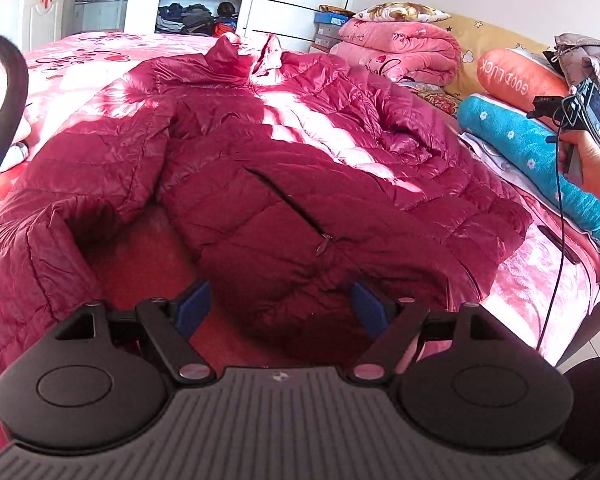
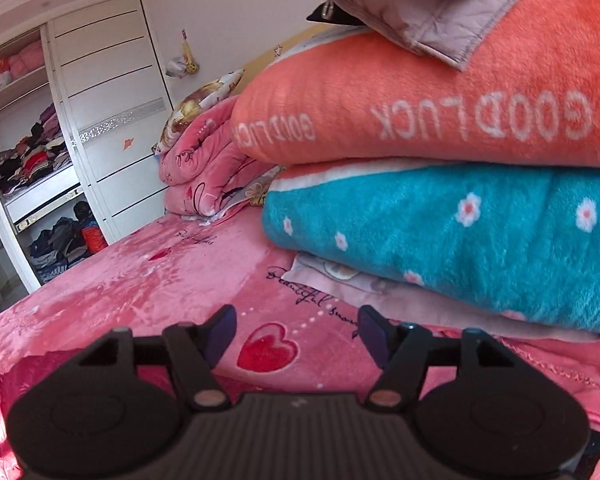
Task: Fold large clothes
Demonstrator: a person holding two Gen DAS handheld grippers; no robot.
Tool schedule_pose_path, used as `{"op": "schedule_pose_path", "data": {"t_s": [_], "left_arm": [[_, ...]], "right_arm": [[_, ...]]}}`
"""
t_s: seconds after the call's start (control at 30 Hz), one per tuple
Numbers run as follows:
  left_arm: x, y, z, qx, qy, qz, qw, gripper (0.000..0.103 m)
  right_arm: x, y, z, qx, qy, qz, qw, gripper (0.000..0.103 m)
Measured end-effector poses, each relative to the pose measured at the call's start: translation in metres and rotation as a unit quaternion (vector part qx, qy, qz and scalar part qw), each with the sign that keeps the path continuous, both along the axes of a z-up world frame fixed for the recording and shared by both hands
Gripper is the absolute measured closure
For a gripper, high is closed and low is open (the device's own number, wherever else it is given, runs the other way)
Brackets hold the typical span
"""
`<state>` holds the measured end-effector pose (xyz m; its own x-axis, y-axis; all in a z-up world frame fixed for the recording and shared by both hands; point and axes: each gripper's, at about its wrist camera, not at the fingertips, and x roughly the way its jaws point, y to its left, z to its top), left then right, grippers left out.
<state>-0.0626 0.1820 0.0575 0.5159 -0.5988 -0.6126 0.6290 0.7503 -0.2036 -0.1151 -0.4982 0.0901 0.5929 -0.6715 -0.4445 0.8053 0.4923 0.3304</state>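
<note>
A dark red puffer jacket point(image 1: 284, 152) lies spread on the pink bed point(image 1: 540, 280), collar at the far end near the wardrobe point(image 1: 204, 0), hem at the near end. It looks barely started: the body lies open and flat, the left sleeve point(image 1: 40, 216) trails down the near left, and the right sleeve point(image 1: 404, 128) is bunched over the right side of the chest, which may be a first loose fold or just a rumple; I cannot tell which. The left gripper point(image 1: 280, 304) hovers at the near hem, its blue pads wide apart, with a corner of the hem lying between them but not pinched. The right gripper point(image 2: 296, 332) points away from the jacket, toward the stacked orange pillow point(image 2: 420, 96) and teal blanket point(image 2: 460, 232) at the right side of the bed; its fingers stand apart with nothing in them, only the heart-print sheet below. In the left wrist view it shows at the far right edge, held in a hand point(image 1: 588, 156), well clear of the jacket. Judging by this, nearly all the folding is left: both sleeves brought in squarely across the body, then the body doubled from hem to collar and smoothed, with the puffy fabric likely to spring back.
</note>
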Motion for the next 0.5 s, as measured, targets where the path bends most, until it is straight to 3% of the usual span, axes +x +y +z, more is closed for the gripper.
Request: {"op": "schedule_pose_path", "data": {"t_s": [0.17, 0.27, 0.4, 0.5], "left_arm": [[-0.001, 0.003, -0.001, 0.0, 0.007, 0.003, 1.0, 0.007], [0.002, -0.001, -0.001, -0.005, 0.017, 0.009, 0.9998, 0.006], [0.001, -0.002, -0.006, -0.022, 0.03, 0.008, 0.9993, 0.004], [0.008, -0.003, -0.013, -0.042, 0.055, 0.012, 0.9975, 0.004]], "right_arm": [[-0.04, 0.04, -0.017, 0.024, -0.036, 0.091, 0.995, 0.025], [-0.051, 0.07, -0.033, 0.065, -0.042, 0.179, 0.981, 0.017], [-0.044, 0.096, -0.059, 0.112, -0.019, 0.258, 0.959, 0.014], [-0.034, 0.106, -0.078, 0.14, 0.01, 0.276, 0.951, 0.014]]}}
